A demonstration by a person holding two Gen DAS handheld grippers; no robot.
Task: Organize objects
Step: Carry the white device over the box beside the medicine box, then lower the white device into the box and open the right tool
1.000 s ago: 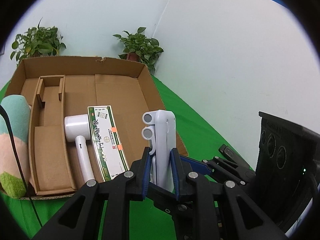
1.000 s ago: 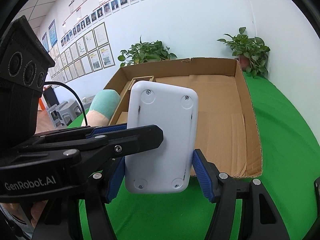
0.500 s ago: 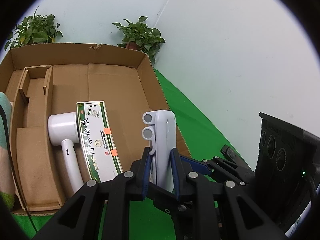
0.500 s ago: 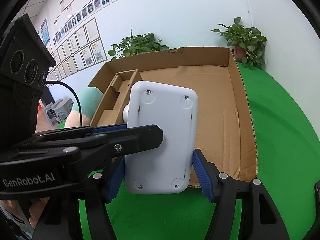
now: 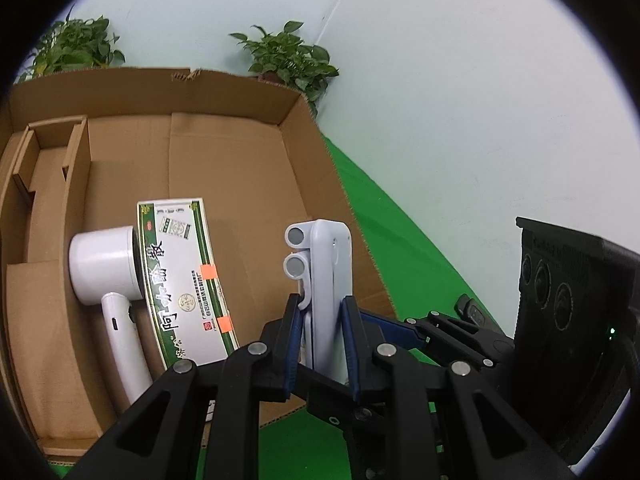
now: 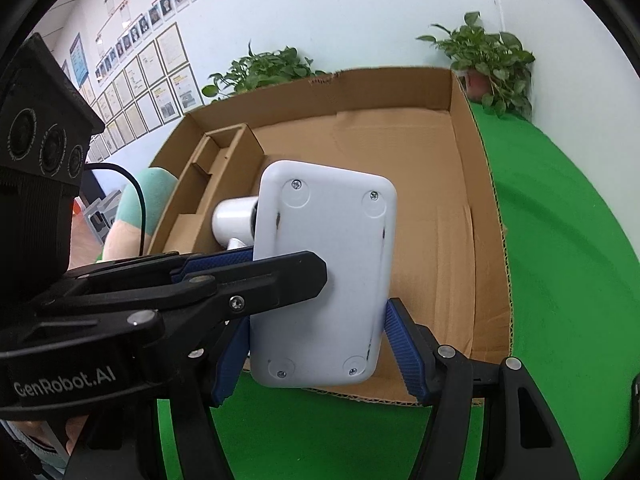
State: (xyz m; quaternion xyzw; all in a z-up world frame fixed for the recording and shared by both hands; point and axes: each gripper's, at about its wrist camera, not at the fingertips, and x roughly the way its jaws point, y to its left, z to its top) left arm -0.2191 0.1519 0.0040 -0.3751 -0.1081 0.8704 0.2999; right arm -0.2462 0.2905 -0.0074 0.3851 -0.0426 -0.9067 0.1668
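Holding one white device [image 6: 324,276] with both grippers over the box's [image 5: 304,168] near edge.

Left gripper [image 5: 320,344] has its jaws clamped on the thin sides; right gripper [image 6: 316,344] has its jaws clamped on the wide sides. The device is hard, smooth plastic, flat with round corners, and its long side points ahead into the box. Bare brown cardboard floor lies just ahead and below, right of the green-edged carton [image 5: 182,280] and the white dryer [image 5: 106,276].

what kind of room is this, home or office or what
Probably an office set up for recording: rows of framed certificates and portrait photos on the wall, a green cloth over the table, and potted plants behind the cardboard box.
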